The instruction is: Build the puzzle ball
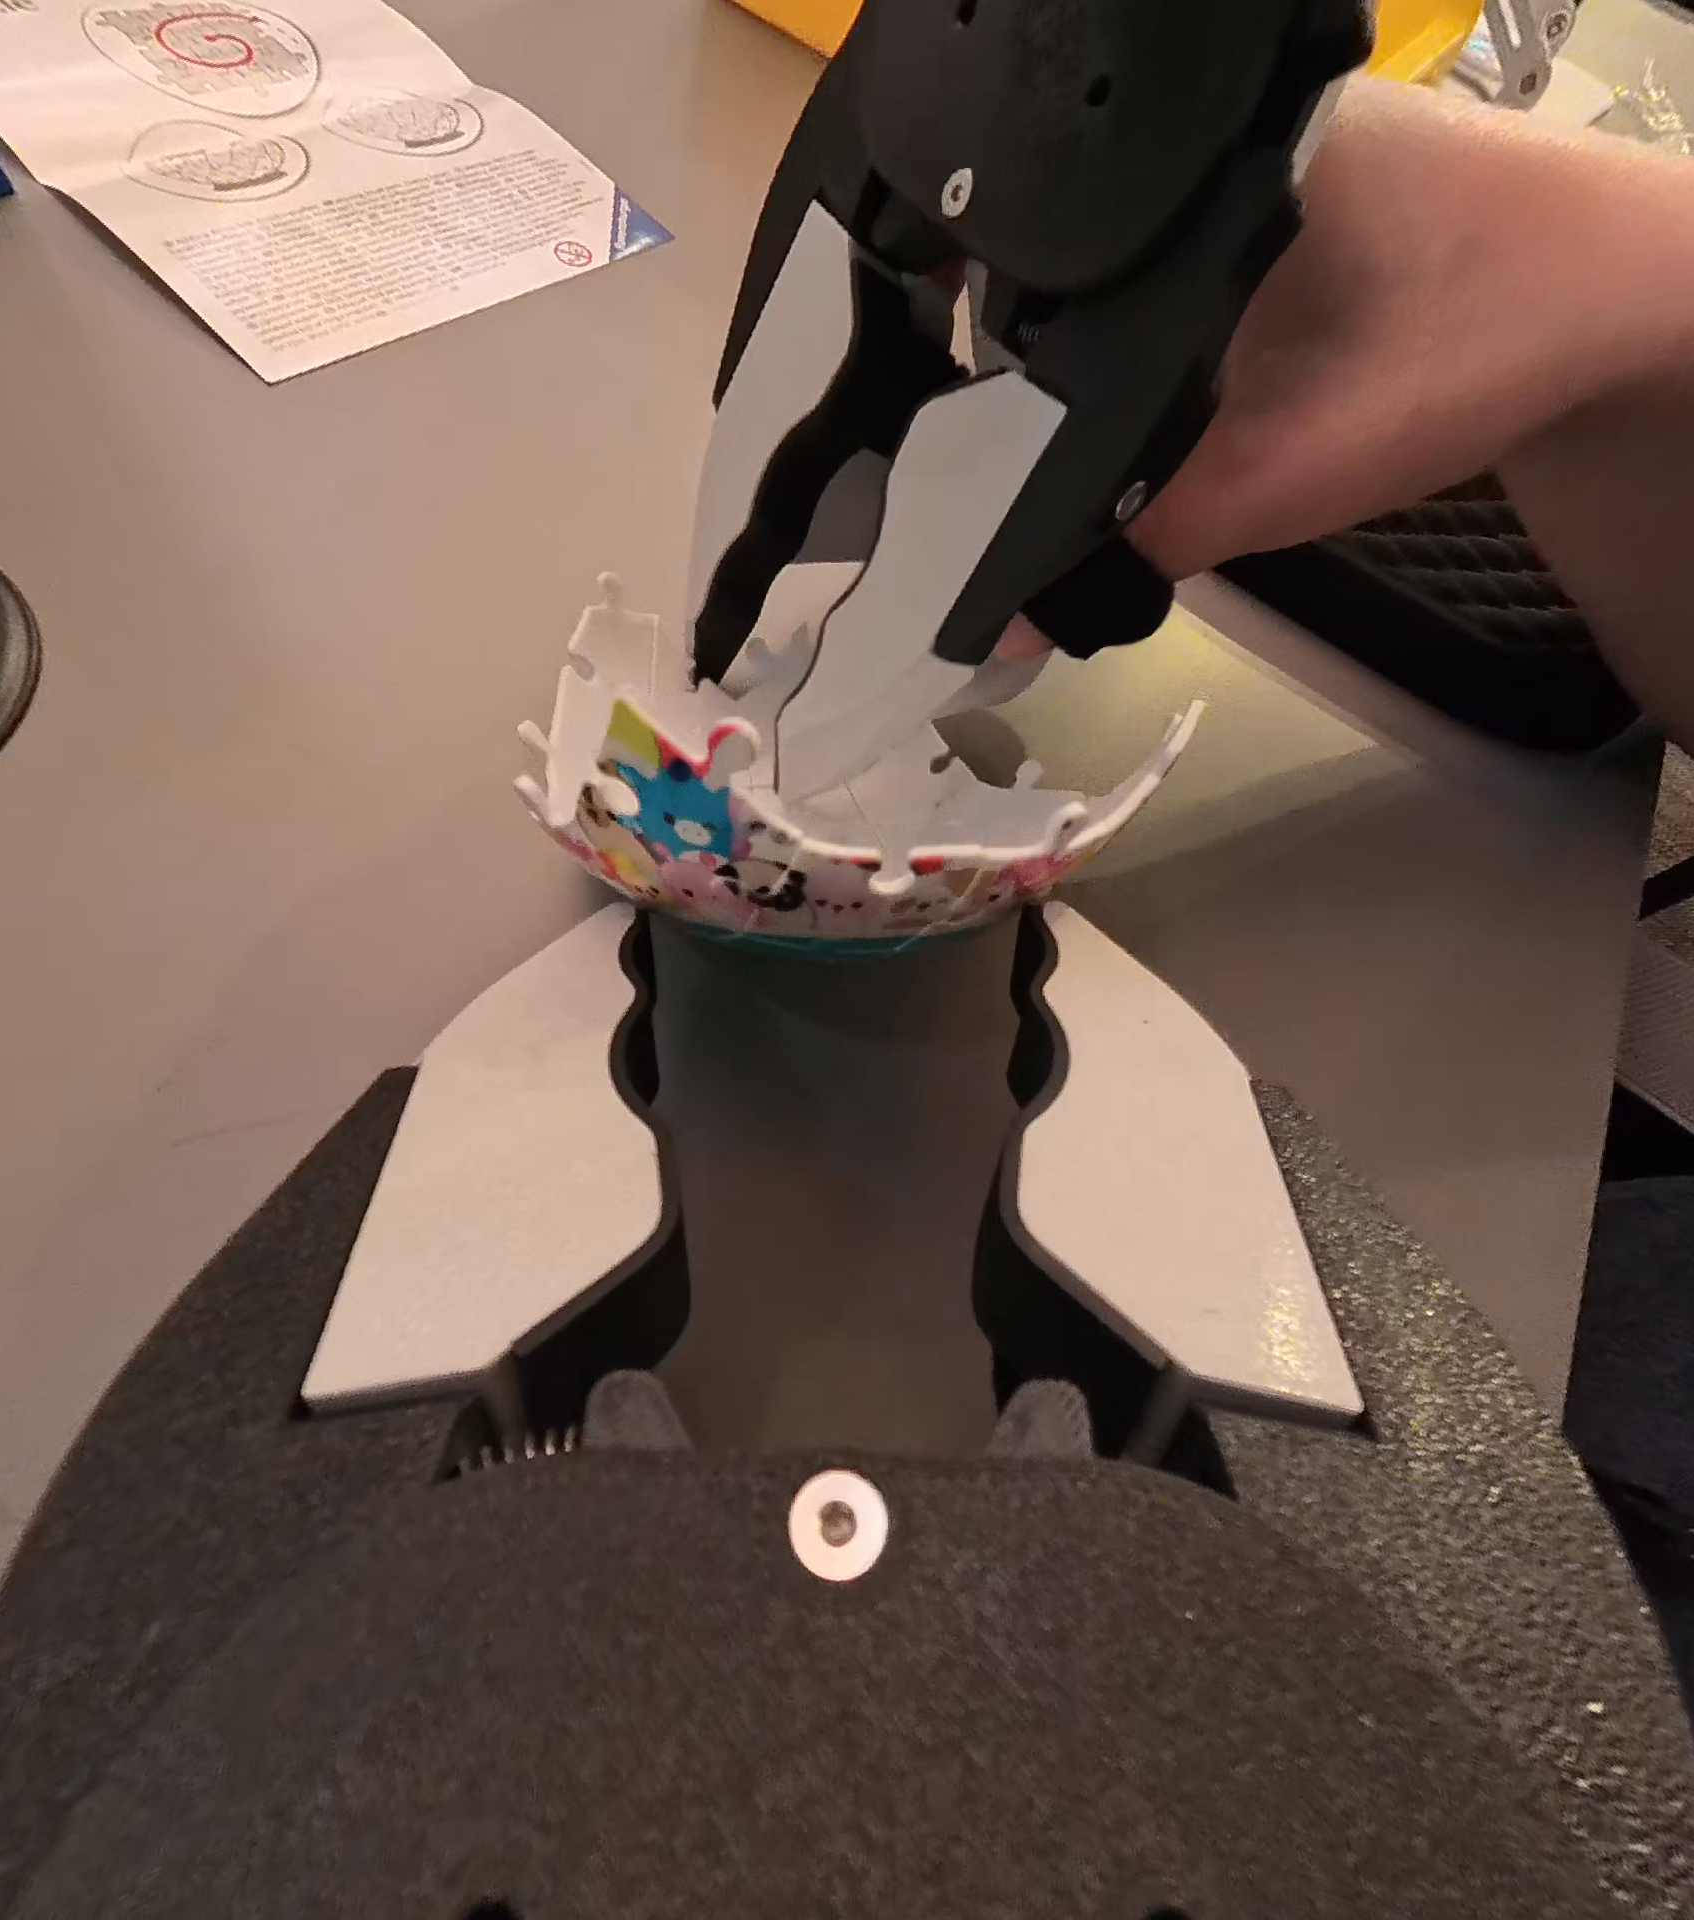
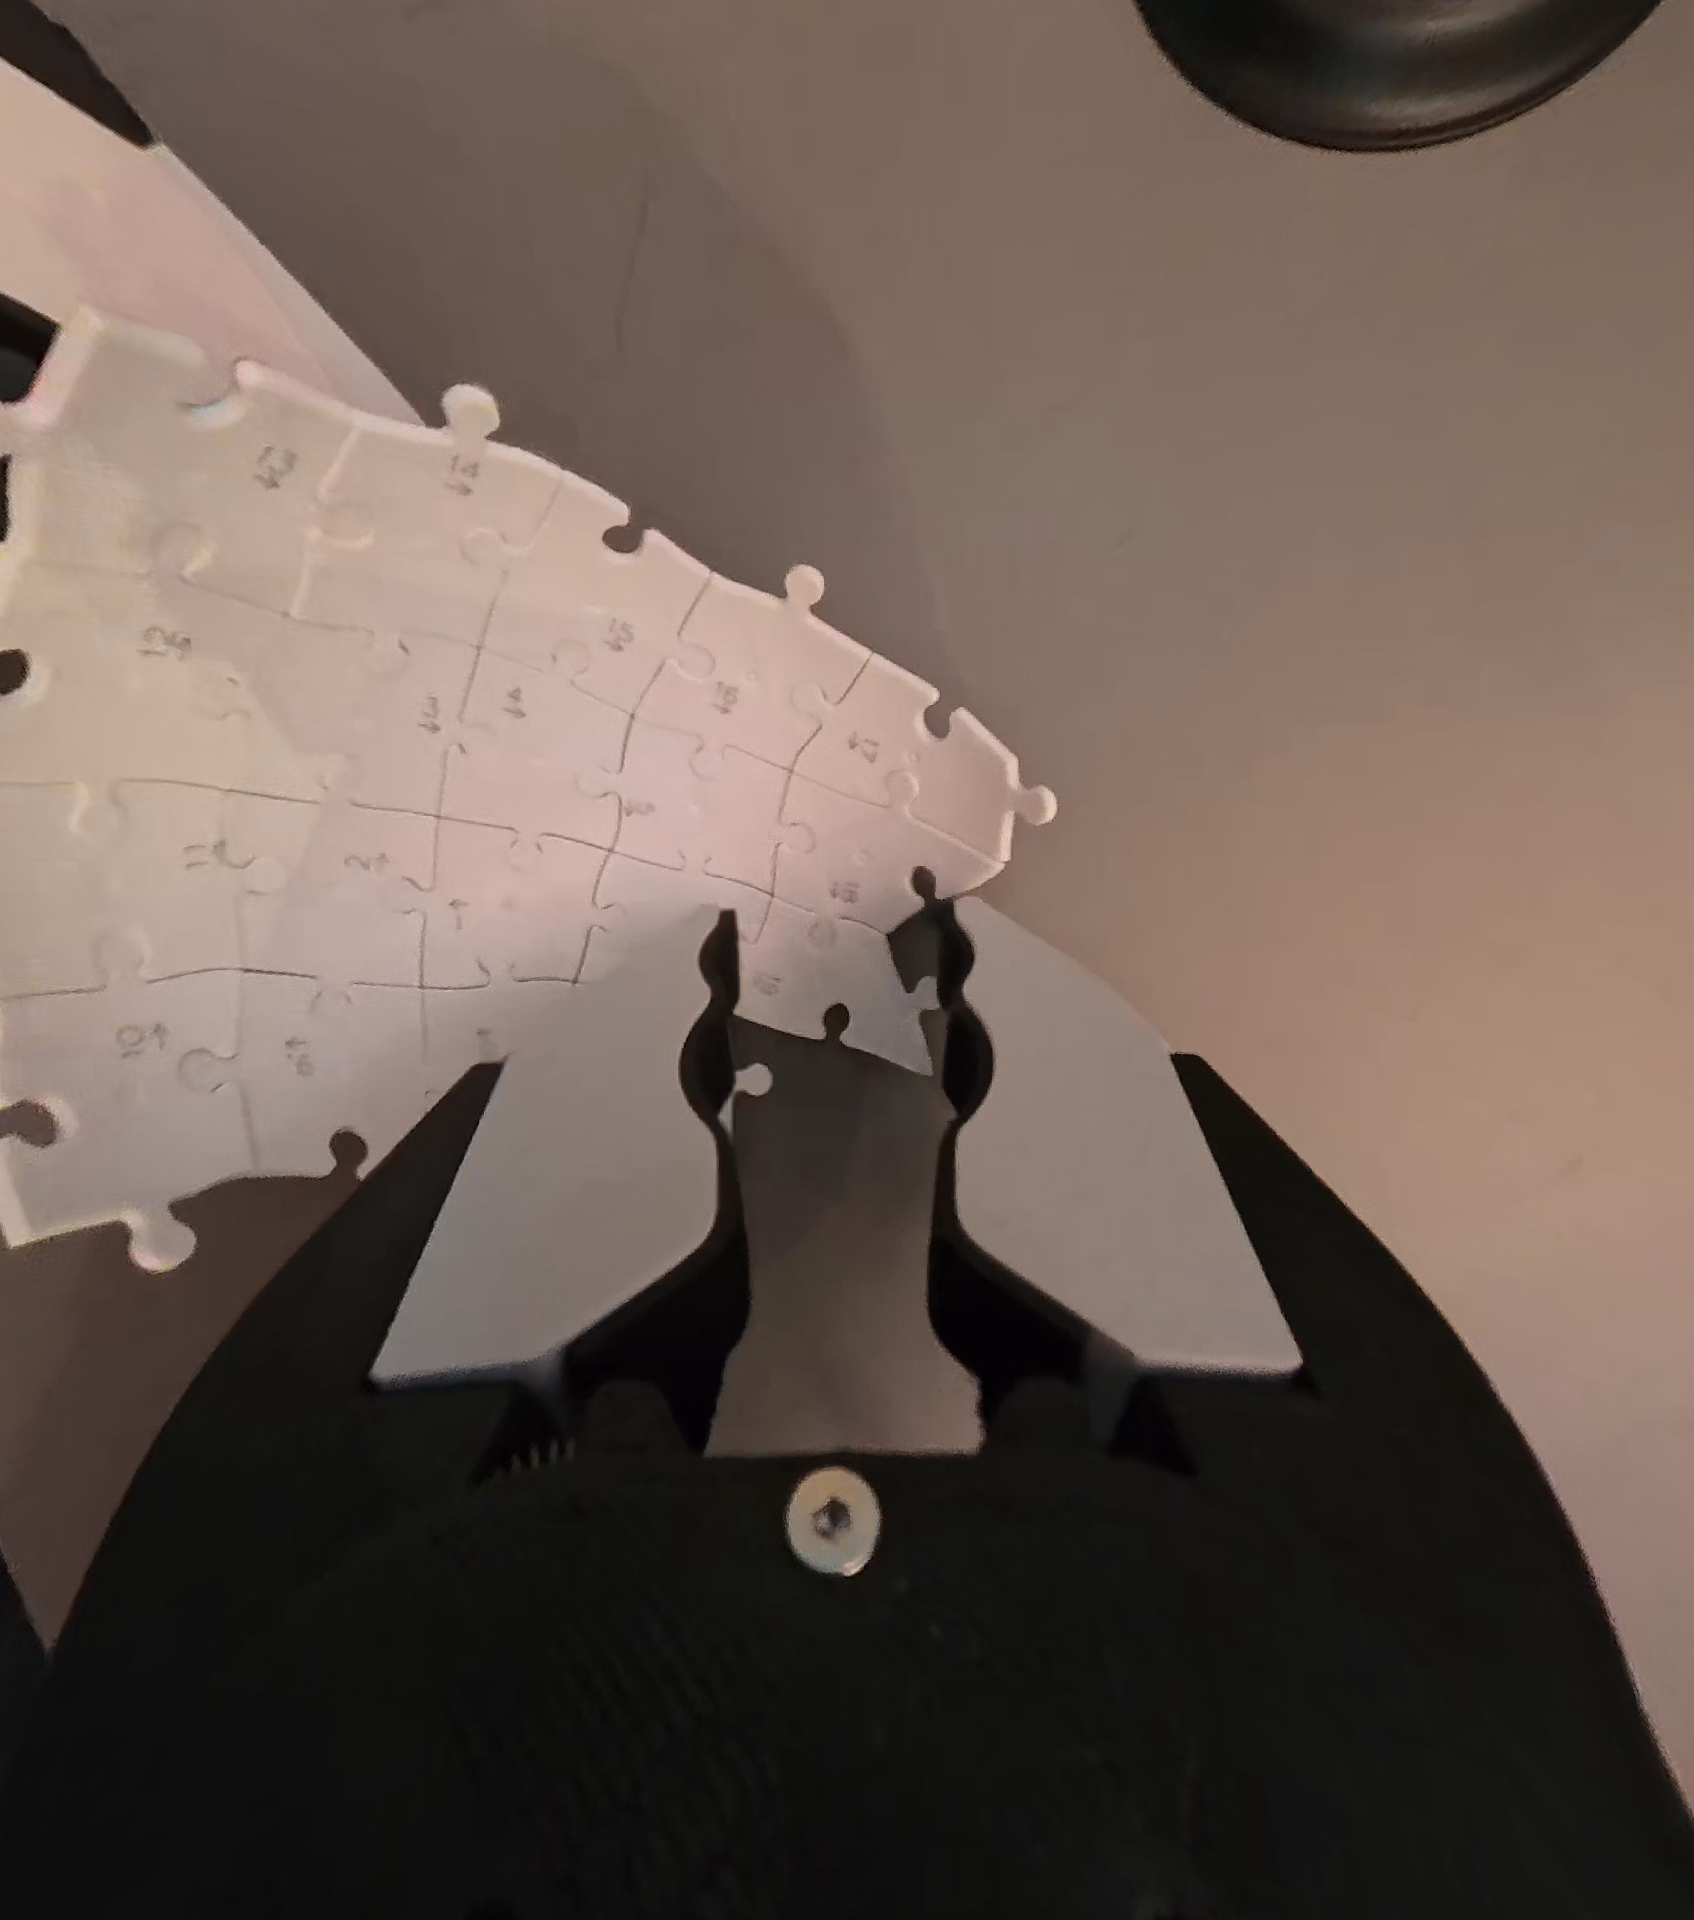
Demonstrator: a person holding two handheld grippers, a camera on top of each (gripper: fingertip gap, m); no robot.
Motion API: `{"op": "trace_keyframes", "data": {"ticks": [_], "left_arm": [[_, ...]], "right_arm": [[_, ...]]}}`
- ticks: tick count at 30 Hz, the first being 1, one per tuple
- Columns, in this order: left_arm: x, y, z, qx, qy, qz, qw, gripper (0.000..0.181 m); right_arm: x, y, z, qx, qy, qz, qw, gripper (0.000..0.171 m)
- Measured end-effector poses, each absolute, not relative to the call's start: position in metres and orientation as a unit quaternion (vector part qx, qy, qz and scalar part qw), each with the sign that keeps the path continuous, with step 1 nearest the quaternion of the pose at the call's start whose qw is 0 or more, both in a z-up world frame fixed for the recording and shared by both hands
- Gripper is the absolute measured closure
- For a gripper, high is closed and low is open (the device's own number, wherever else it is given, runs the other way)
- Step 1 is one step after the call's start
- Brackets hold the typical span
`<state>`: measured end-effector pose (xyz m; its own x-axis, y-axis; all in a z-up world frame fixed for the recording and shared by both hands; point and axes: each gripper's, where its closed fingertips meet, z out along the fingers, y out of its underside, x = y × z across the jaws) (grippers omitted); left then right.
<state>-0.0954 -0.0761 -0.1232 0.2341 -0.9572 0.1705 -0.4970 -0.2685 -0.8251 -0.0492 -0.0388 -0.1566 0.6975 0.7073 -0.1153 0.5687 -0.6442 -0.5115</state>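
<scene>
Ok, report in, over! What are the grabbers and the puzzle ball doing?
Left gripper open, at ball's base. Right gripper open, tips inside the half-built puzzle ball. Nothing blocking.

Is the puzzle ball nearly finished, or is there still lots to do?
About the bottom half looks done: the puzzle ball is an open bowl of joined pieces with a jagged rim, colourful outside, white inside. In hand: the right gripper reaches into the bowl, jaws slightly apart, while the left gripper waits open in front. No loose piece shows between either's jaws. Left: the whole top half.
</scene>
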Motion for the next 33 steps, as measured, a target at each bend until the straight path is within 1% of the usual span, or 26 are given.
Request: {"op": "trace_keyframes", "data": {"ticks": [2, 4, 19, 25, 33], "left_arm": [[-0.095, -0.076, -0.123, -0.714, 0.508, -0.353, 0.327, 0.115], [-0.094, -0.076, -0.122, -0.714, 0.507, -0.355, 0.328, 0.115], [-0.093, -0.075, -0.12, -0.712, 0.509, -0.352, 0.331, 0.115], [-0.094, -0.076, -0.12, -0.713, 0.507, -0.353, 0.331, 0.115], [-0.094, -0.074, -0.118, -0.713, 0.506, -0.352, 0.334, 0.116]], "right_arm": [[-0.05, -0.04, -0.156, -0.891, -0.36, 0.164, 0.222, 0.132], [-0.048, -0.039, -0.157, -0.888, -0.371, 0.152, 0.224, 0.134], [-0.048, -0.041, -0.158, -0.879, -0.404, 0.13, 0.217, 0.136], [-0.047, -0.039, -0.157, -0.877, -0.389, 0.162, 0.231, 0.136], [-0.031, -0.033, -0.156, -0.884, -0.371, 0.162, 0.236, 0.136]]}}
